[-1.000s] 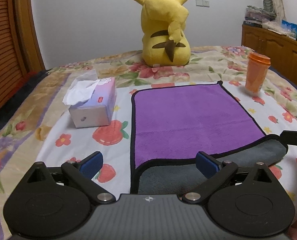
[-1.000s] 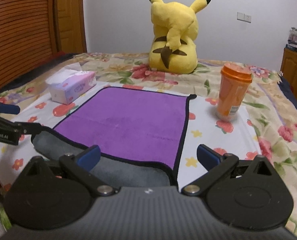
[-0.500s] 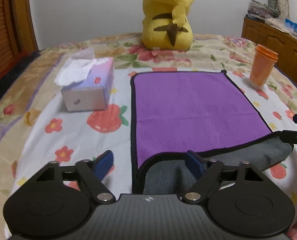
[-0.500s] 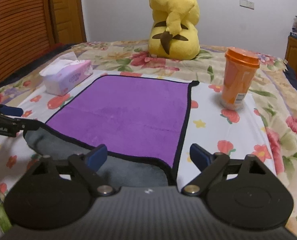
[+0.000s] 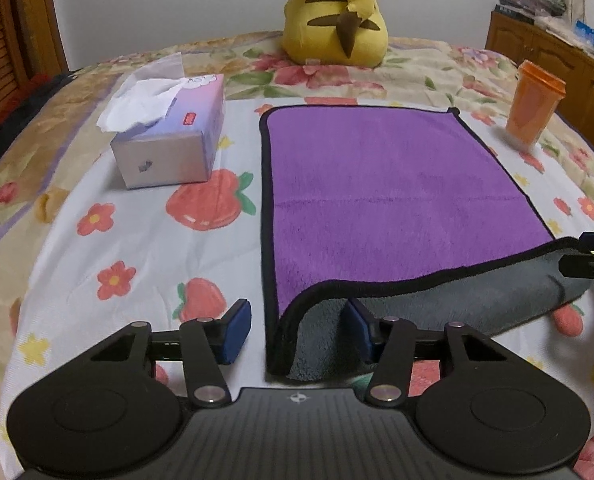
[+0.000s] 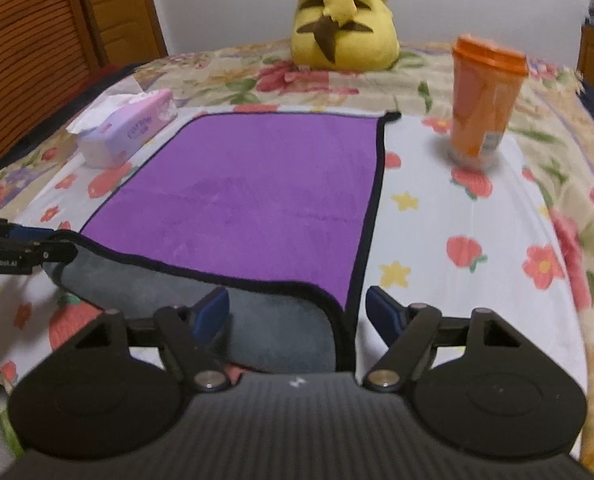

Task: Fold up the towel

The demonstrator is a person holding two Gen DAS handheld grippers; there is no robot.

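Note:
A purple towel (image 5: 381, 184) with a black hem and grey underside lies on the flowered bed; it also shows in the right wrist view (image 6: 249, 188). Its near edge is rolled up, showing grey. My left gripper (image 5: 297, 330) is open, its fingers astride the towel's near left corner. My right gripper (image 6: 297, 312) is open, its fingers astride the near right corner. Each gripper's tip shows at the edge of the other's view, at the lifted hem.
A tissue box (image 5: 169, 144) stands left of the towel. An orange lidded cup (image 6: 483, 100) stands to the right. A yellow plush toy (image 5: 337, 20) sits beyond the towel. A wooden cabinet (image 5: 557, 52) is at the far right.
Both grippers have moved forward and lower onto the towel's near corners. Their jaws have narrowed a little around the rolled hem.

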